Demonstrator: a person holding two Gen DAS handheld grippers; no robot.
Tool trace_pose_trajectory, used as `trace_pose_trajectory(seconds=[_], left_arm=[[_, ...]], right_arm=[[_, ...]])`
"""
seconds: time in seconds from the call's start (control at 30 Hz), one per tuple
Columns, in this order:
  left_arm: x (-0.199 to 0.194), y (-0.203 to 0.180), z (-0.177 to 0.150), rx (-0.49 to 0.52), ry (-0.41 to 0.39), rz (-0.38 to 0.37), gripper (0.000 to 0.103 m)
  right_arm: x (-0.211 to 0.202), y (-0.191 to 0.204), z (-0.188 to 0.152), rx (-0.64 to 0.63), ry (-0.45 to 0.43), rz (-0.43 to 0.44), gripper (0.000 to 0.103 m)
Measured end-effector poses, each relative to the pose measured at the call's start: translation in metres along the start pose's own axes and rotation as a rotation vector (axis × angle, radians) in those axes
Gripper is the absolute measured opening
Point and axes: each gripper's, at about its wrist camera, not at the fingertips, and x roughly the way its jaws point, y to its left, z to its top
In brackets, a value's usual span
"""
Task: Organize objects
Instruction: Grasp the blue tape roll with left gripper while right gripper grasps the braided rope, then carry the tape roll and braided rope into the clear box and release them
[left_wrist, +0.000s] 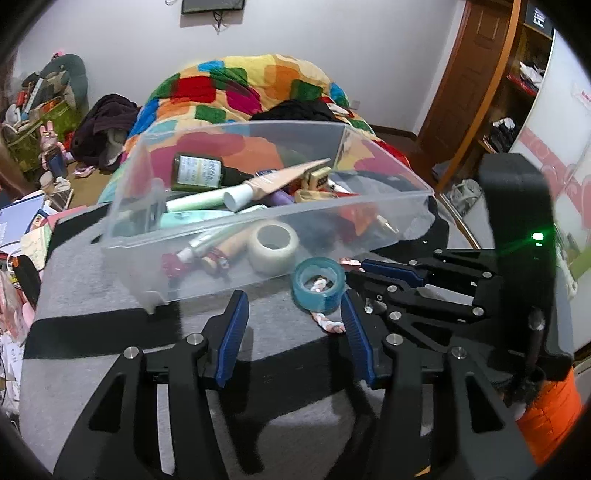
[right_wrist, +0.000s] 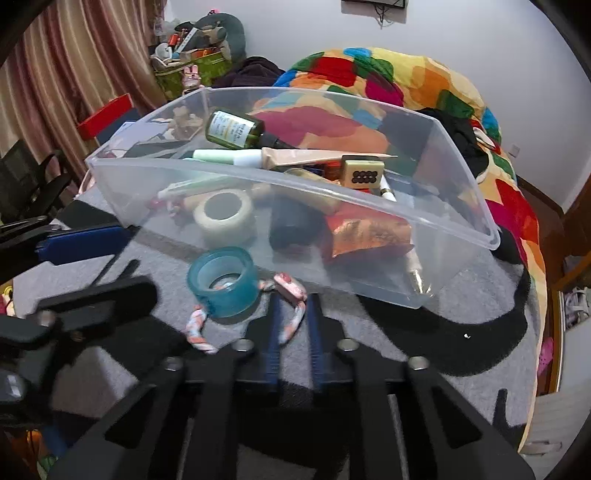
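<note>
Risk of dragging the blue tape roll (right_wrist: 222, 281) off the grey mat arises because the right gripper (right_wrist: 294, 325), jaws narrowed around the patterned hair tie (right_wrist: 291, 295) beside the clear bin (right_wrist: 461, 206), grips a band running under that roll, while the left gripper (left_wrist: 295, 317) waits wide open.

Dim indoor light, soft shadows, heavy fisheye edge warping, slight blur throughout.

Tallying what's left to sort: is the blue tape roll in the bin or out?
Out. The blue tape roll sits on the grey mat, in front of the clear bin.
</note>
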Motion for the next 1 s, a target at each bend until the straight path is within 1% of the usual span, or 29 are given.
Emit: trace_pose_trajectory(seconds=[0.07,0.33,0.47,0.57,0.6,0.63,0.67,0.83,1.0], left_arm=[[0.006,-0.002,0.001,0.005,0.016,-0.004,0.053],[0.037,-0.018,0.006,0.033,0.094,-0.024,0.053],[0.044,-0.024,0.013,0.034,0.102,-0.028,0.053],[0.05,-0.025,0.016,0.014,0.113,-0.042,0.053],[0.052,-0.025,0.016,0.009,0.116,-0.041,0.052],[0.054,-0.025,0.016,0.009,0.119,-0.039,0.046],[0.054,-0.026,0.016,0.013,0.118,-0.035,0.039],[0.047,-0.026,0.012,0.02,0.09,-0.025,0.039],[0.033,-0.023,0.006,0.015,0.055,-0.027,0.039]], right_arm=[[-0.003,-0.002,-0.004,0.004,-0.007,-0.003,0.007],[-0.026,-0.016,-0.028,0.037,-0.029,-0.034,0.006],[-0.036,-0.021,-0.036,0.054,-0.039,-0.041,0.006],[-0.045,-0.025,-0.041,0.071,-0.054,-0.046,0.006],[-0.047,-0.027,-0.042,0.077,-0.059,-0.047,0.006],[-0.05,-0.029,-0.043,0.083,-0.064,-0.047,0.006],[-0.053,-0.031,-0.043,0.09,-0.07,-0.047,0.006],[-0.063,-0.036,-0.04,0.111,-0.099,-0.034,0.006],[-0.071,-0.033,-0.031,0.134,-0.13,-0.001,0.006]])
